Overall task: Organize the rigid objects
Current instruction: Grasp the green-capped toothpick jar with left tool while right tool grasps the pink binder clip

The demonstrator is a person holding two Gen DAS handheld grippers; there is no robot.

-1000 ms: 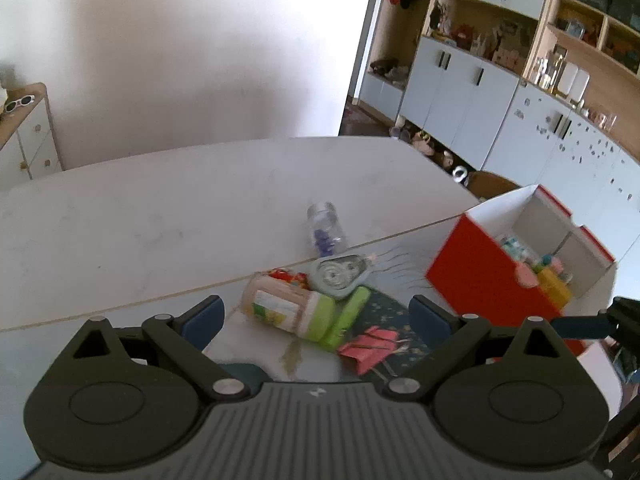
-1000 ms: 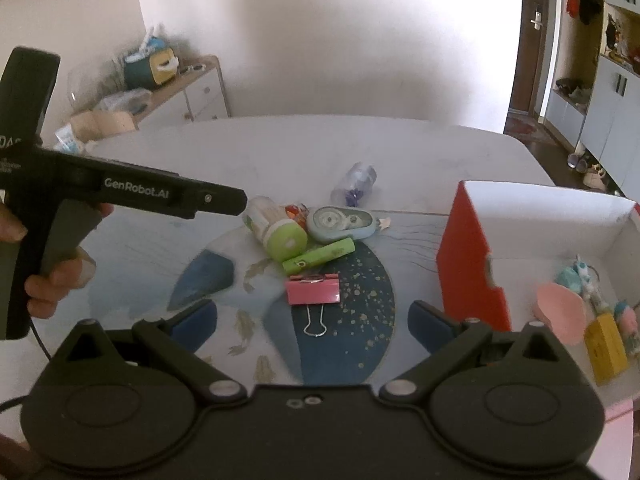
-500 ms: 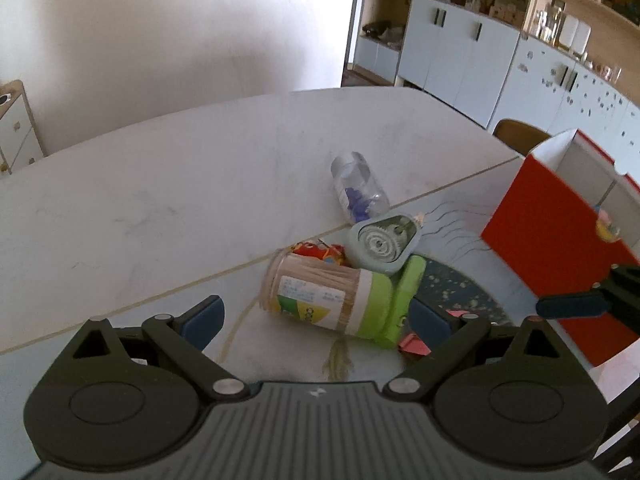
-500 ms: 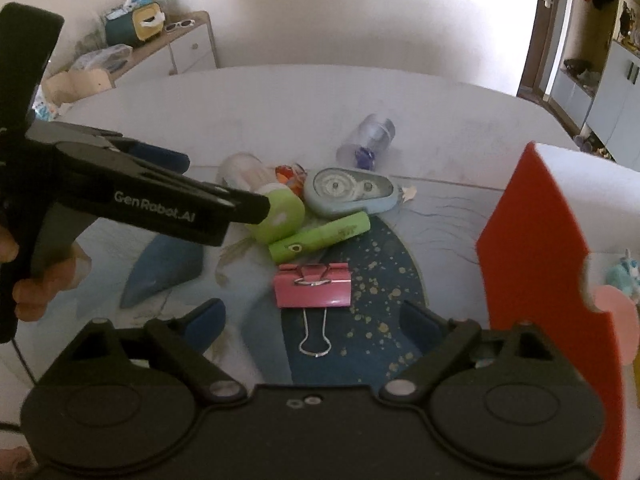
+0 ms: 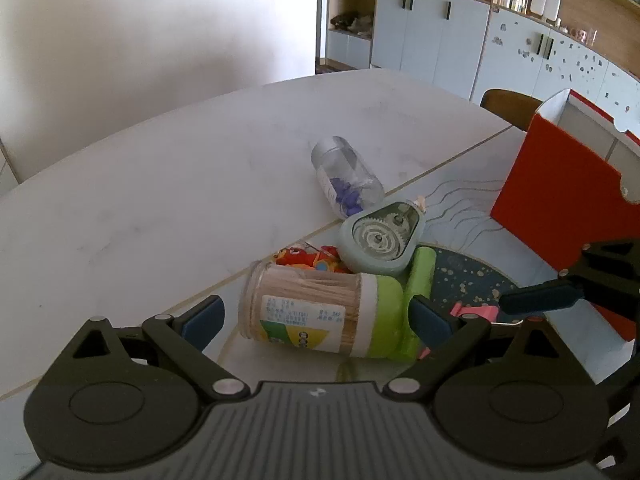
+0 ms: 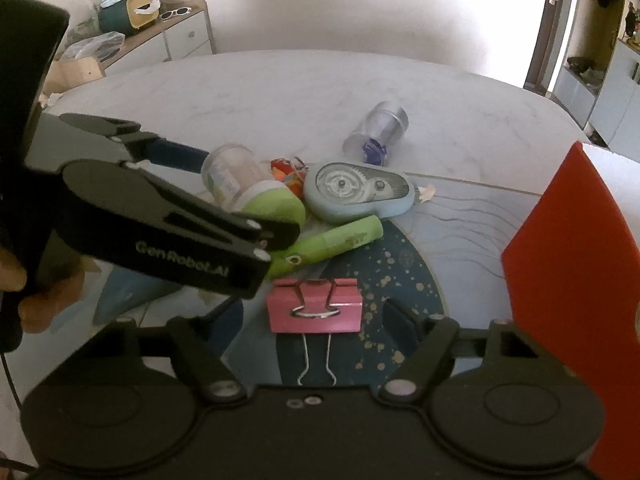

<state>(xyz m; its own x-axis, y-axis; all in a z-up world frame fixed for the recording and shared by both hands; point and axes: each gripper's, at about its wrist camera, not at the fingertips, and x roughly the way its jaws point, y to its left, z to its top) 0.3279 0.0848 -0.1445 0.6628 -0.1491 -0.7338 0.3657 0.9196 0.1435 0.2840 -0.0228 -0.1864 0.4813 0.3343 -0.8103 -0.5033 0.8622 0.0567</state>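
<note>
The left hand-held gripper (image 5: 318, 314) is hanging low over the surface (image 5: 168, 200) with its jaws spread, one blue pad at each end of the toothpick jar (image 5: 320, 316) — whether the pads are pressing on it cannot be told. The jar is lying on its side, its green cap toward three o'clock in the left wrist view. Leaning against that cap at about one o'clock from the jar is the blue correction tape dispenser (image 5: 380, 236), and a green marker (image 6: 332, 240) is lying just beside both. At twelve o'clock from the dispenser a clear bottle (image 5: 346, 180) with purple bits inside is lying on its side on bare marble. A small red and orange trinket (image 5: 308, 258) is touching the jar's far side.

The right hand-held gripper (image 6: 314, 318) is straddling the pink binder clip (image 6: 316, 308), which is lying flat on the dark speckled part of the mat (image 6: 404, 280) with its wire handles pointing to six o'clock in the right wrist view. Its jaws have just been closing, yet the pads are standing apart from the clip — a gap is showing on each side. The red box (image 6: 568, 264) is standing at three o'clock from the clip. A person's hand (image 6: 24, 280) is gripping the left tool's handle at nine o'clock.
</note>
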